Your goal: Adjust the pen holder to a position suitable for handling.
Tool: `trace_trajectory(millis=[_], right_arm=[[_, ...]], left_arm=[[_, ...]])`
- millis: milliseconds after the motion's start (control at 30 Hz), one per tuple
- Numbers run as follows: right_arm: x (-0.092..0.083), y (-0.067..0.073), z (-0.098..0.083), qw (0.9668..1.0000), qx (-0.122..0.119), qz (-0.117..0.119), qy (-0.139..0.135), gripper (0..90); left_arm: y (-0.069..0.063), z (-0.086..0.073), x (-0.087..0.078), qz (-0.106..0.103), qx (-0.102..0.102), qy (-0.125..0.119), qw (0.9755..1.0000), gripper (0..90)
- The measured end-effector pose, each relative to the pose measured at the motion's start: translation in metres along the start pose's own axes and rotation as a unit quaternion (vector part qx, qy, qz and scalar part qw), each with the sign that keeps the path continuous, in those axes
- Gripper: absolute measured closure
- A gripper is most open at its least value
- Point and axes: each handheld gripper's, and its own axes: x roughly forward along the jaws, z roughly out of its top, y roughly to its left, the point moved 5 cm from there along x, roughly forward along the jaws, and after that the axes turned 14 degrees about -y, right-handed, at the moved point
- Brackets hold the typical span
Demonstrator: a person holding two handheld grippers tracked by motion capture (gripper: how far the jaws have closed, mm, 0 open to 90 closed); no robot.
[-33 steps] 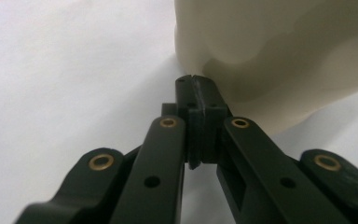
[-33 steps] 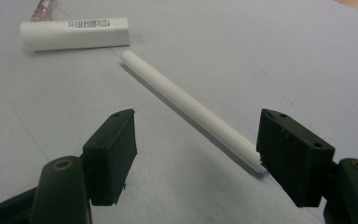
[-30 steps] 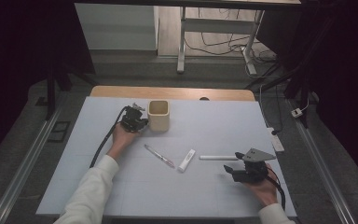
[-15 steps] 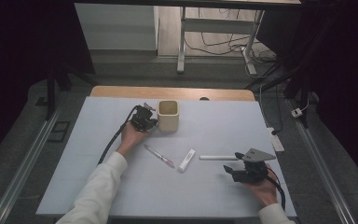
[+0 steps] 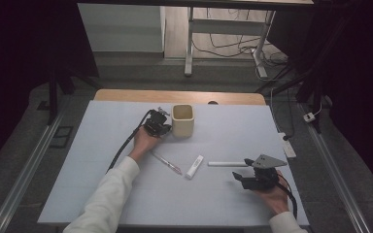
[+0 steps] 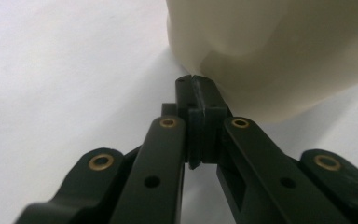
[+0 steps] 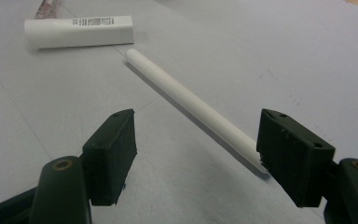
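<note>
A pale blue table mat covers the table, with a strip of wooden tabletop showing along its far edge; on the far middle of the mat a cream square cup stands upright, its open mouth facing up; the person's left arm, in a white sleeve, reaches forward from the bottom of the high view, and the left gripper sits just left of the cup, at its near left side; in the left gripper view its two black jaws are pressed together with nothing between them, their tips at the base of the cup's wall, though whether they actually touch it cannot be told; the right gripper, carrying a grey three-cornered plate, is held low over the near right of the mat, well apart from the cup; its jaws stand wide and hold nothing, and in the right gripper view a white stick lies on the mat between them, its near end just beside the right-hand jaw; beyond the stick lies a white tube with small print along it; near it, to the left in the high view, lies a clear pen with a reddish tip.
</note>
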Motion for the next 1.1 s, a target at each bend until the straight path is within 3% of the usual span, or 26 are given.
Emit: trace_trajectory(millis=[667, 800, 933, 1100], right_arm=[[0.000, 0.000, -0.001, 1.0000, -0.002, 0.001, 0.003, 28.4], [-0.001, 0.000, -0.001, 1.0000, 0.001, 0.000, 0.004, 28.4], [-0.002, 0.000, -0.001, 1.0000, -0.001, -0.002, 0.003, 28.5], [-0.004, 0.000, 0.000, 1.0000, 0.000, -0.001, 0.000, 28.6]], left_arm=[[0.000, 0.012, 0.016, 0.010, 0.001, 0.006, 0.9999, 88.6], [0.000, 0.011, 0.008, -0.010, 0.004, -0.003, 0.9999, 88.5], [0.000, 0.011, -0.010, -0.015, 0.002, -0.025, 0.9996, 88.5], [-0.005, 0.005, -0.036, -0.020, 0.014, -0.047, 0.9986, 88.4]])
